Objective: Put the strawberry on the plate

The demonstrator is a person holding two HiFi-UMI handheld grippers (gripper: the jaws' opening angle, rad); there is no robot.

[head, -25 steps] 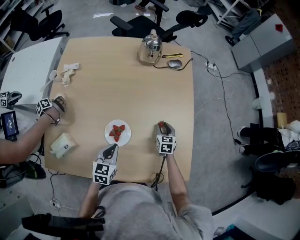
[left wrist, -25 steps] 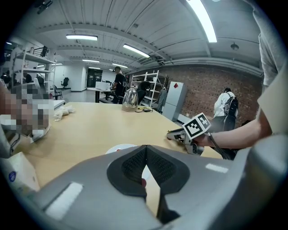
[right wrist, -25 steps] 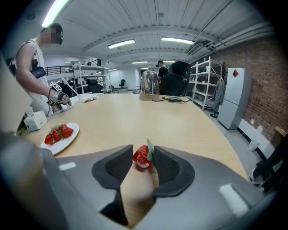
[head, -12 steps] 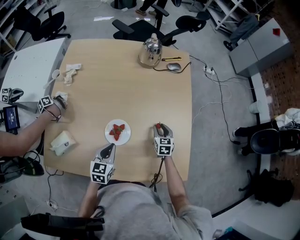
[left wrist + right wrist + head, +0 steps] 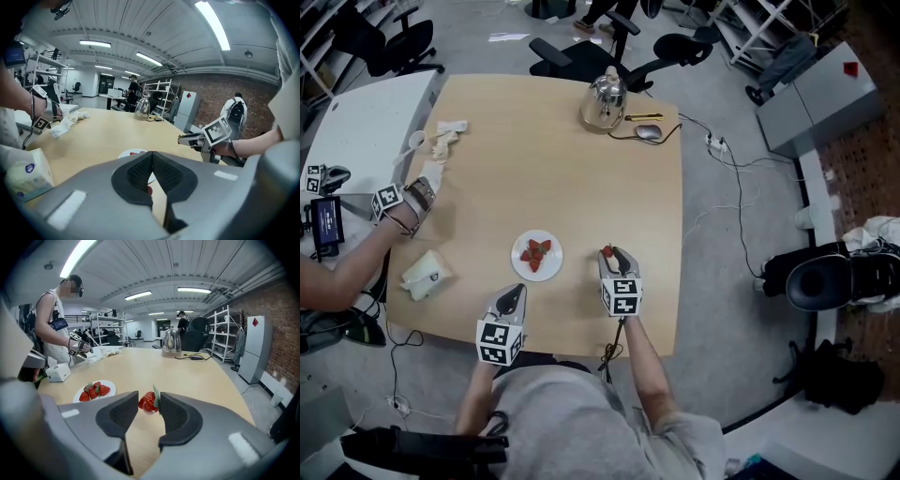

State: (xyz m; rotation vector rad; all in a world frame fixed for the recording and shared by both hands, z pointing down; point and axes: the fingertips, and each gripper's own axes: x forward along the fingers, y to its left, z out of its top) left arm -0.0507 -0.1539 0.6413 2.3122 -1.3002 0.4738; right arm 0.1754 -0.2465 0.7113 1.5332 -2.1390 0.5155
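Red strawberry (image 5: 147,401), white plate (image 5: 547,273), pale tan table (image 5: 581,178).

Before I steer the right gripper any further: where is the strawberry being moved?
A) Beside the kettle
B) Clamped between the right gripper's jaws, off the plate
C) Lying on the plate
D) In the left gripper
B: in the right gripper view the strawberry sits pinched between the pads of the right gripper, with the plate off to its left.

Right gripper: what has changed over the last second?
The right gripper, jaws shut on the strawberry, has edged left toward the plate. The grip is unchanged; the left gripper, shut and empty, and the plate's strawberries stayed put.
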